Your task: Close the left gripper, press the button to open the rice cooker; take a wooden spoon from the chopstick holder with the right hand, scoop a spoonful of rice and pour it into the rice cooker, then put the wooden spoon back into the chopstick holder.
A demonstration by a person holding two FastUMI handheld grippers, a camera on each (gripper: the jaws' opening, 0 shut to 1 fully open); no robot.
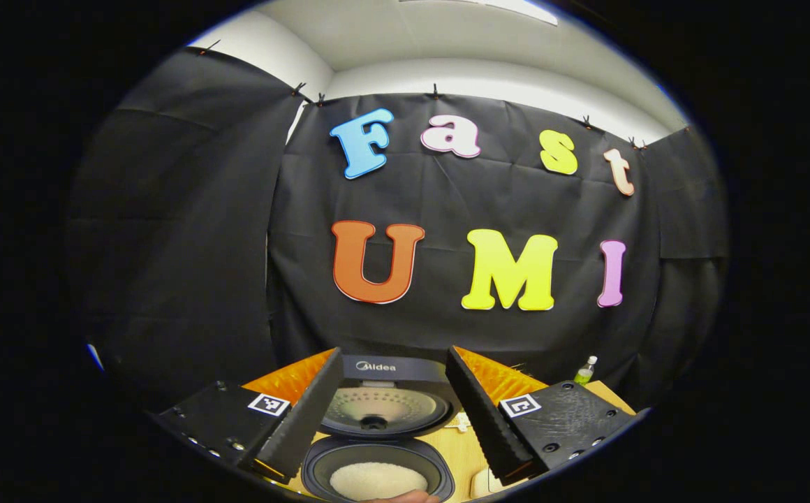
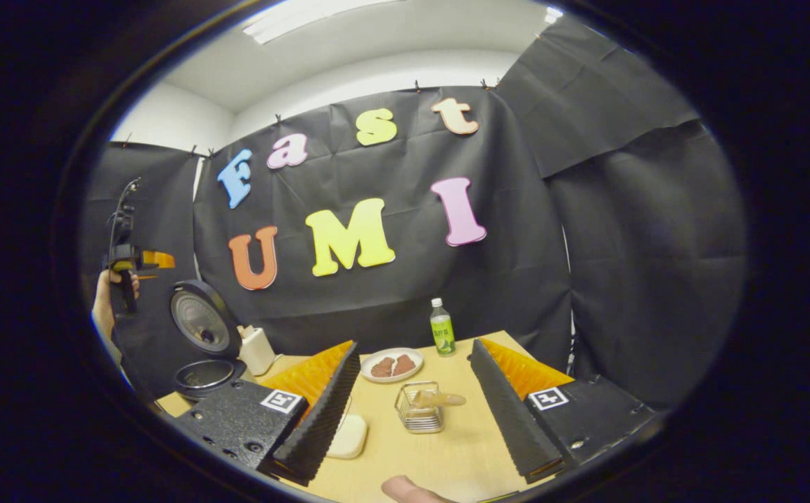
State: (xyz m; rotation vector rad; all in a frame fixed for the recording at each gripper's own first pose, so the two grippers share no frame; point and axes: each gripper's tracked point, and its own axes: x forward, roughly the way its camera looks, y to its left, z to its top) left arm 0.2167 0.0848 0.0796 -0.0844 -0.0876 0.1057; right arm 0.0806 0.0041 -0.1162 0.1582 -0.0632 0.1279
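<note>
The rice cooker [image 1: 377, 433] stands open on the desk [image 2: 447, 447], its lid [image 1: 384, 402] tipped up at the back and a pale mound of rice [image 1: 377, 480] lying in the pot. The left tongs [image 1: 384, 419] hang above it, spread wide, holding nothing.

In the right gripper view, the wire chopstick holder [image 2: 420, 412] sits well to the right of the cooker, in front of a plate [image 2: 391, 365] and a green bottle [image 2: 441, 328]. The wooden spoon [image 2: 438, 399] rests in it, one end poking out over the rim. The right tongs [image 2: 412, 419] are also wide and empty, short of the holder.

The spoon looks light, stiff and smooth, so it should be pinched across the protruding end, firmly enough not to swivel. The holder seems light and may tip or slide as the spoon is drawn out.

Which end of the spoon protrudes is hard to tell. The cooker's front is cut off at the edge of the left gripper view.
</note>
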